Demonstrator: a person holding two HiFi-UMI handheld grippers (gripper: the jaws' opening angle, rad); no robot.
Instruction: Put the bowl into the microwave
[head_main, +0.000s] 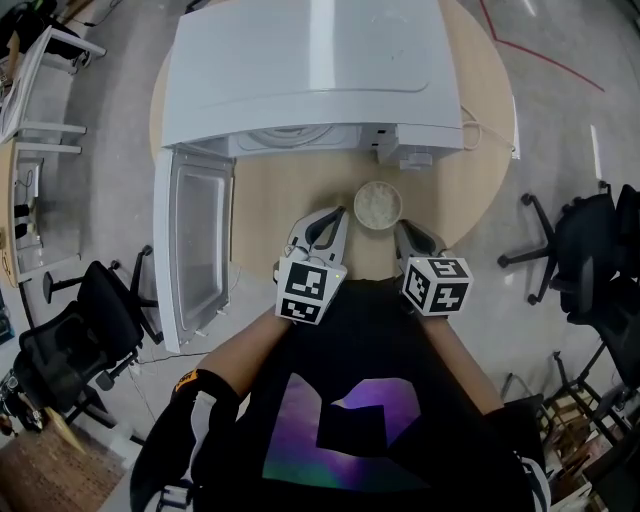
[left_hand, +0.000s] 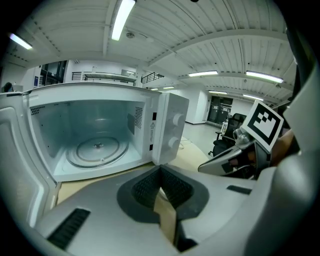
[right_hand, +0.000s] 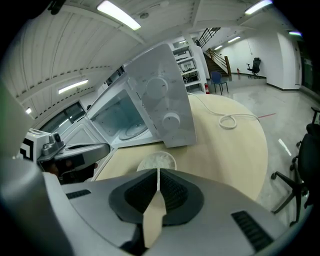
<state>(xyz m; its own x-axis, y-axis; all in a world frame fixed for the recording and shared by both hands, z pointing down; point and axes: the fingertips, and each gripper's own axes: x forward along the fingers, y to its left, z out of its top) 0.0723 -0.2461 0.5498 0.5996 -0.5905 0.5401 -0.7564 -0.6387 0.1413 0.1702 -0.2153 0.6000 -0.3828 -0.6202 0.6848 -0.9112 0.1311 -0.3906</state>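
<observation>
Bowl (head_main: 378, 205) ungrabbed at 6 o'clock of microwave (head_main: 310, 70), door (head_main: 195, 250) open; L gripper (head_main: 322, 224) & R gripper (head_main: 410, 234) jaws together, empty; pickup, placing left.

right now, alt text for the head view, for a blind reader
A white microwave, door open to the left, stands on a round wooden table. A bowl of white contents sits before it; the left hand-held gripper and right hand-held gripper are close by, both shut.
</observation>
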